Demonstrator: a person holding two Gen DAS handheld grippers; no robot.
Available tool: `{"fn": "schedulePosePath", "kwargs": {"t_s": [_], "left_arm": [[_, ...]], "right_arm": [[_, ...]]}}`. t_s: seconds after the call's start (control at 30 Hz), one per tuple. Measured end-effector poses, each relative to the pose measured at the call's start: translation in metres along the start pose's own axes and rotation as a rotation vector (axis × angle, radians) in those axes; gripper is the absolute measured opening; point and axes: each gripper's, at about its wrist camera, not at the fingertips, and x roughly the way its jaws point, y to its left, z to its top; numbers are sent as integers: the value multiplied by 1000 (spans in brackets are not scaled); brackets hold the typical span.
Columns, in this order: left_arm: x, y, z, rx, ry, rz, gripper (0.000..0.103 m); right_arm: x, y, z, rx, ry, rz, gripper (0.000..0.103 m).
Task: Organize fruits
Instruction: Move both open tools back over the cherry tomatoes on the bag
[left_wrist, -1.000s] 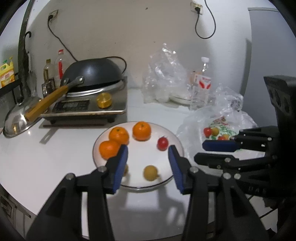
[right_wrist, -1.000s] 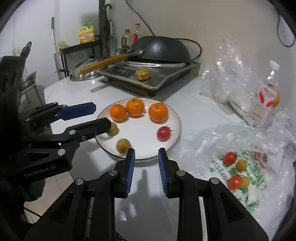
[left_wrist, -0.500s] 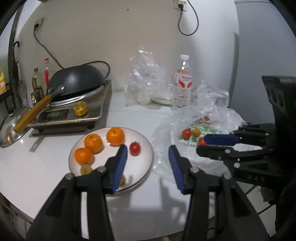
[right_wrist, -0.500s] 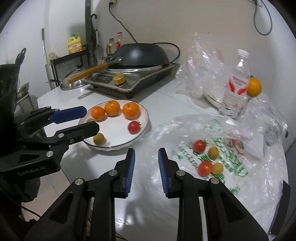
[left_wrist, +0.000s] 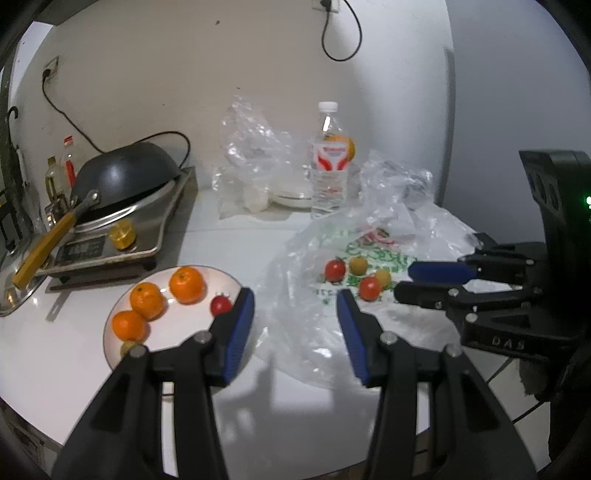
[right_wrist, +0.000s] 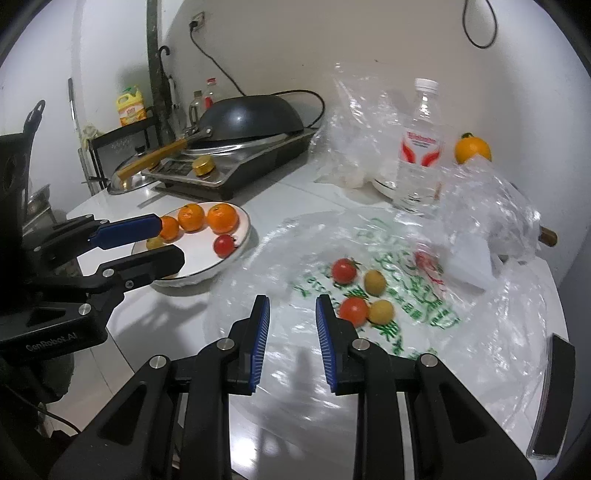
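Observation:
A white plate holds three oranges, a red tomato and small yellow fruits. On a printed plastic bag lie two red tomatoes and two yellow fruits. My left gripper is open and empty, between plate and bag. My right gripper is open and empty, just left of the bag's fruits.
An induction cooker with an upturned black wok stands behind the plate. A water bottle, crumpled clear bags and an orange are at the back. The table edge runs close in front.
Both grippers have swung right, from over the plate toward the plastic bag. The bag's fruits now lie nearer the right gripper's fingers. Both stay open.

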Motion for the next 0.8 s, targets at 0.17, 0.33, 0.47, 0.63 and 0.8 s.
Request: {"fn": "schedulePosePath", "kwargs": {"t_s": [0.17, 0.33, 0.47, 0.63, 0.8], "left_arm": [[6, -16, 3, 25, 12, -6, 48], [12, -32, 6, 58, 26, -12, 48], [17, -44, 8, 71, 36, -14, 48], [24, -60, 10, 94, 52, -19, 48], [36, -73, 12, 100, 68, -24, 48]], "right_arm": [[-5, -17, -7, 20, -5, -15, 27], [-9, -33, -15, 50, -16, -15, 27], [-12, -43, -20, 55, -16, -13, 27], [-15, -58, -26, 65, -19, -20, 27], [-18, -71, -31, 78, -16, -17, 27]]}}
